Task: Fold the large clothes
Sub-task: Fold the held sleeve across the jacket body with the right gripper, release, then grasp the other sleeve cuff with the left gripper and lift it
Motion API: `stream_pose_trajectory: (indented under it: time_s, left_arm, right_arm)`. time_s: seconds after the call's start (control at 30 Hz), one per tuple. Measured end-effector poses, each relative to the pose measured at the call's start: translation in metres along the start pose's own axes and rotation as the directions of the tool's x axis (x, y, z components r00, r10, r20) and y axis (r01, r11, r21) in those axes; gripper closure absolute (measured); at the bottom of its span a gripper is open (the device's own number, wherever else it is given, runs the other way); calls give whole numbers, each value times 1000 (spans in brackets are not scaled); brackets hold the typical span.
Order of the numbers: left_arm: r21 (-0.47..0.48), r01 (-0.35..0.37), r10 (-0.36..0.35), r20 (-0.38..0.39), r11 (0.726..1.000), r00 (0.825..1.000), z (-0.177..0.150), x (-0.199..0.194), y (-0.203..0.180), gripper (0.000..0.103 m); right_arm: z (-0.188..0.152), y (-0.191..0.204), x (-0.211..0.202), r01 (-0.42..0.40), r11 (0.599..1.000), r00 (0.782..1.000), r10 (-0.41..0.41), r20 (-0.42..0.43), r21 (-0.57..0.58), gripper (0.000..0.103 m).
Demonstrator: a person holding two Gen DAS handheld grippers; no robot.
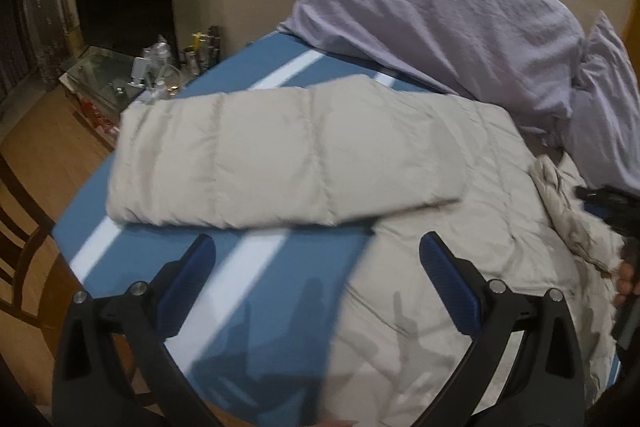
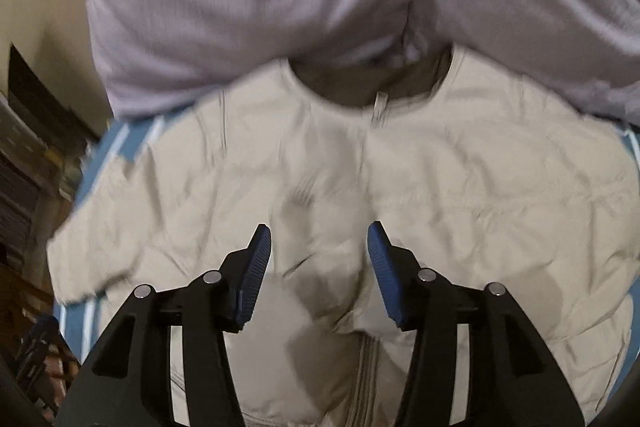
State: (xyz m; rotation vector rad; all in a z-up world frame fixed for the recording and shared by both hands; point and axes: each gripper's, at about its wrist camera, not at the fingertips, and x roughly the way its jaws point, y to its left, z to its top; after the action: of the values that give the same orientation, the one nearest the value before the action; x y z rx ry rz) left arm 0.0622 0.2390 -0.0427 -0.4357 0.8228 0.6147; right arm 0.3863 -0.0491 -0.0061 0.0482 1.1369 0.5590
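A beige puffer jacket (image 2: 400, 179) lies across the blue bed (image 1: 280, 259), its sleeve (image 1: 280, 155) stretched crosswise just beyond the wide-open, empty left gripper (image 1: 318, 255), while the right gripper (image 2: 319, 243), half-spread and empty, hovers over the jacket's zip.

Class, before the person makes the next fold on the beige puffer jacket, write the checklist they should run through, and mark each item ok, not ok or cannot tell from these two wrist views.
1. Left gripper empty, jaws apart: ok.
2. Right gripper empty, jaws apart over the jacket front: ok.
3. Beige puffer jacket lying front up, zip closed at the collar: ok.
4. Sleeve flat and stretched out over the blue striped cover: ok.
5. Lilac pillow clear of the jacket: not ok; it crowds the collar.
6. Other sleeve laid flat: cannot tell; bunched fabric shows at the edge of the left wrist view.
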Motion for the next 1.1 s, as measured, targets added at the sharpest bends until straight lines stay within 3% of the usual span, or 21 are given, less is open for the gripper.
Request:
stream_pose_trajectory:
  time_s: [0.1,0.23,0.3,0.4,0.57,0.73,0.9,1.0,1.1]
  left_arm:
    - [-20,-35,35,3,999,999,10,6,15,2]
    - [-52,-60,60,2,997,998,22,14,36,2]
    - [-77,-73,73,-8,994,997,29,20,50,2]
    - [-116,-88,86,-21,989,996,38,27,72,2]
    - [-177,-145,139,-45,973,989,48,37,110,2]
    - [-233,-179,162,-90,956,983,51,53,143,2]
    - [-317,-139,99,-138,938,985,46,71,164,2]
    - [-363,-119,62,-165,924,984,41,82,169,11]
    - [-385,-142,83,-167,912,983,38,85,172,13]
  right_arm:
    - [7,-12,-1,46,998,998,-48,40,46,50]
    - [0,-15,27,112,993,993,-111,-27,28,48]
    - [-9,-10,42,137,991,989,-137,-62,-10,38]
    - [-20,-3,55,179,981,981,-184,-65,-79,32]
    - [-14,-8,46,137,990,984,-141,-107,-47,30]
    - [-15,-16,15,108,994,992,-110,-62,-33,24]
    - [-21,-31,-2,109,994,993,-109,-51,-17,23]
    - [-25,-43,-12,119,993,992,-119,-43,-1,23]
    - [-29,-56,-20,126,992,991,-125,-41,23,23]
